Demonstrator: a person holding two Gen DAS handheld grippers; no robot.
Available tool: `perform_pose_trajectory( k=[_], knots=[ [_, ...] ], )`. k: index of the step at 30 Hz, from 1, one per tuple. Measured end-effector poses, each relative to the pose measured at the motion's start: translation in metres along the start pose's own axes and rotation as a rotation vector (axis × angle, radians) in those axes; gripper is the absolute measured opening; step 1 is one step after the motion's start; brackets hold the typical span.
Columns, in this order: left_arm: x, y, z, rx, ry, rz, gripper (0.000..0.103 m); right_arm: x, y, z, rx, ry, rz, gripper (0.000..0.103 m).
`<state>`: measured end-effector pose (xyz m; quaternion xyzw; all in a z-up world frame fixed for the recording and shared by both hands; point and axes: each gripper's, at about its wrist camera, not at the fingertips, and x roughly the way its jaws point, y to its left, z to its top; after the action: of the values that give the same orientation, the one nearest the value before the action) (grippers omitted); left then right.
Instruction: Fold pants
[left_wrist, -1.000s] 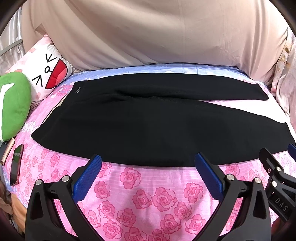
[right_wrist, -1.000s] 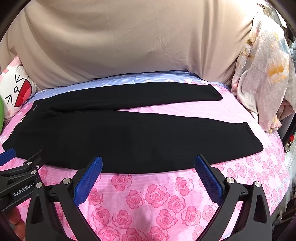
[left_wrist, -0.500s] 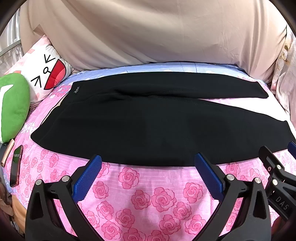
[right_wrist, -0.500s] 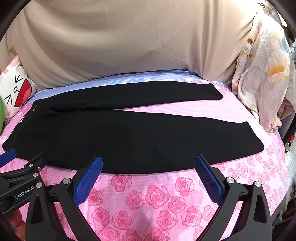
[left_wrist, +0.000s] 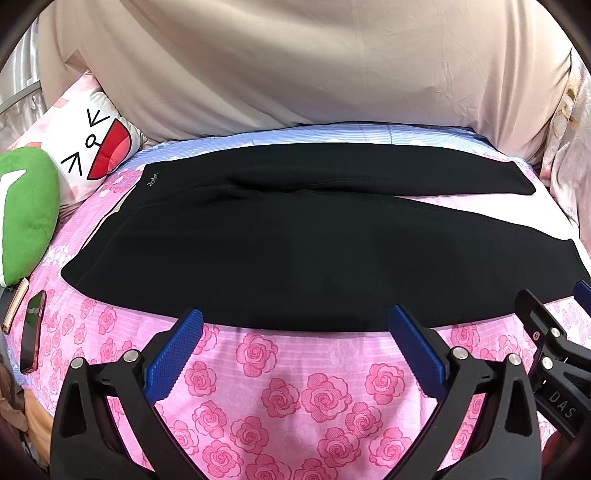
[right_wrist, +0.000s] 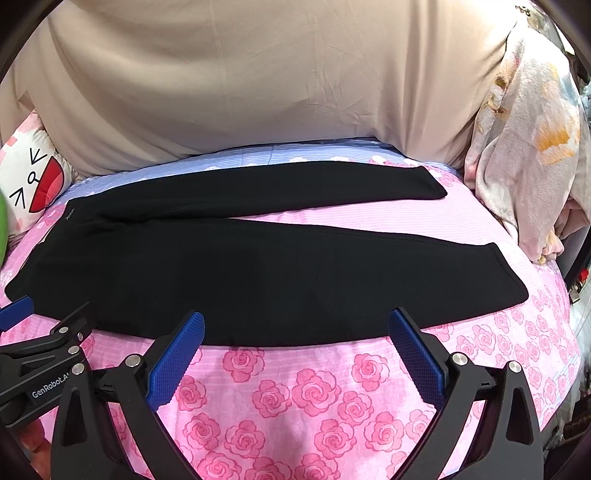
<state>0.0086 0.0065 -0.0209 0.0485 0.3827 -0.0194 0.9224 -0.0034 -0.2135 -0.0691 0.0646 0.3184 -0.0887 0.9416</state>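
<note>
A bed (left_wrist: 295, 387) under a pink rose-print sheet fills both views, with a beige cover heaped up behind it. The black pants (left_wrist: 314, 251) lie flat across the middle of the bed, waistband toward the cartoon-face pillow (left_wrist: 88, 147), the two legs stretching away from it and parting slightly at the cuffs. Nothing has been folded yet, so the task looks to be at its very start. The left tongs (left_wrist: 295, 343) and the right tongs (right_wrist: 295, 343) are both spread wide and hold nothing, hovering over the bare sheet just short of the near edge of the pants. Compared with a second ago, the pants have not moved, while both views have crept slightly closer to that near edge; the pants sit a touch larger in frame. This suggests an approach to the near leg, probably to lift it over onto the far one. Beside the pillow sits a green cushion (left_wrist: 26, 214), and just below that a phone (left_wrist: 33, 332) lies on the sheet. On the side away from the pillow, a pale floral blanket (right_wrist: 524, 155) is bunched against the cuffs' end of the bed.
</note>
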Motion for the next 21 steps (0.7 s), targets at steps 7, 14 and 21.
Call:
perform_pose_trajectory(
  k=[7,14,21],
  knots=[
    [0.002,-0.001,0.0,0.005,0.005,0.003,0.098,0.004,0.0,0.0,0.0,0.005,0.003,0.098],
    [0.006,-0.002,0.003,0.007,0.012,0.007,0.098,0.009,0.0,-0.001,0.002,0.012,0.002,0.098],
    [0.014,-0.002,0.006,0.007,0.025,0.013,0.098,0.017,0.005,0.001,-0.001,0.024,0.006,0.098]
  ],
)
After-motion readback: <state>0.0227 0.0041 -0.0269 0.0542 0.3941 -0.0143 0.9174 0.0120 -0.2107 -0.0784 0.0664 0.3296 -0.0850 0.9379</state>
